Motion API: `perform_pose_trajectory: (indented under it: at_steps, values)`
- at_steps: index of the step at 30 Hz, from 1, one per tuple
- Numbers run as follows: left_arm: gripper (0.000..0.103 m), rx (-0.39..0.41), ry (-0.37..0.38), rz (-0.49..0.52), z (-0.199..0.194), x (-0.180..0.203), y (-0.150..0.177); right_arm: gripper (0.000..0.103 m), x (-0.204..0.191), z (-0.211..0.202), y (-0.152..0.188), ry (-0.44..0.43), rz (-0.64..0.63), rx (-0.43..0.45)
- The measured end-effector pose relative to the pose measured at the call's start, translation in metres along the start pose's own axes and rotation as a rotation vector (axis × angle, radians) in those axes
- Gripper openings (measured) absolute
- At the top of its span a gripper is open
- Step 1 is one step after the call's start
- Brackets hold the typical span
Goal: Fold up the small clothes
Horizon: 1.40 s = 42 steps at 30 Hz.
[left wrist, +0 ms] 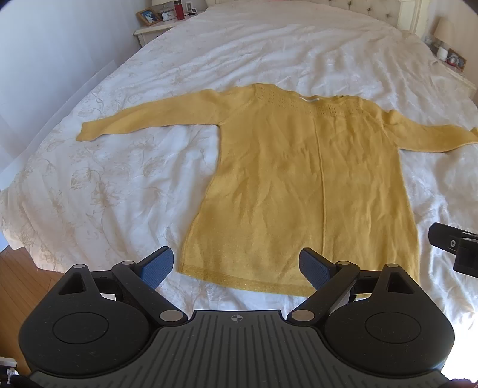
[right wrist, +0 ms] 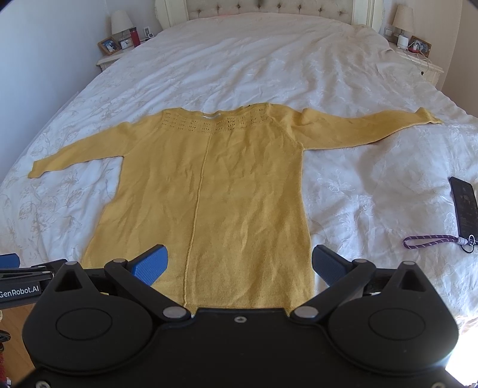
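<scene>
A yellow knit sweater (left wrist: 301, 185) lies flat on the white bedspread (left wrist: 134, 185), neck away from me, both sleeves spread out sideways. It also shows in the right wrist view (right wrist: 209, 185). My left gripper (left wrist: 239, 265) is open and empty, hovering over the sweater's bottom hem near its left corner. My right gripper (right wrist: 239, 262) is open and empty, above the hem's right part. Part of the right gripper shows at the right edge of the left wrist view (left wrist: 457, 247).
A dark phone (right wrist: 466, 209) and a purple lanyard (right wrist: 430, 241) lie on the bedspread (right wrist: 373, 185) right of the sweater. Nightstands with lamps, photo frames and a red bottle (right wrist: 135, 36) flank the headboard (right wrist: 269, 9). Wooden floor (left wrist: 21, 280) shows at lower left.
</scene>
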<state>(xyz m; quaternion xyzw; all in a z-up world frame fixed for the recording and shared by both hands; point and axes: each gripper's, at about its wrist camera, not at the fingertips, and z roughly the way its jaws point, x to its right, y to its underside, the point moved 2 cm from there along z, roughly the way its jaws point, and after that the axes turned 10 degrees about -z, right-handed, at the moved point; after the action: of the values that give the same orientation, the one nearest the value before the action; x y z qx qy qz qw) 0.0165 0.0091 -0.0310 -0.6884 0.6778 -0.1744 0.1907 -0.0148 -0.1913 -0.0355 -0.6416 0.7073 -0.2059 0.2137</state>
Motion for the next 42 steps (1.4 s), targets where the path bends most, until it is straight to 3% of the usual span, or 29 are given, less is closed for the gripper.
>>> perform_pose_trajectory:
  at_steps: [20,30,37,42]
  values:
    - [0.092,-0.057,-0.008,-0.005,0.021,0.002,-0.013,0.102,0.002,0.021,-0.008,-0.018,0.021,-0.042]
    - [0.092,-0.092,-0.007,0.001,0.047,0.001,-0.047,0.102,0.002,0.045,-0.029,-0.043,0.070,-0.053]
    - [0.092,-0.065,0.011,0.031,0.071,0.008,-0.092,0.102,0.010,0.056,-0.067,-0.019,0.115,0.018]
    - [0.092,-0.007,0.050,0.055,0.081,0.020,-0.125,0.102,0.021,0.059,-0.094,0.020,0.156,0.116]
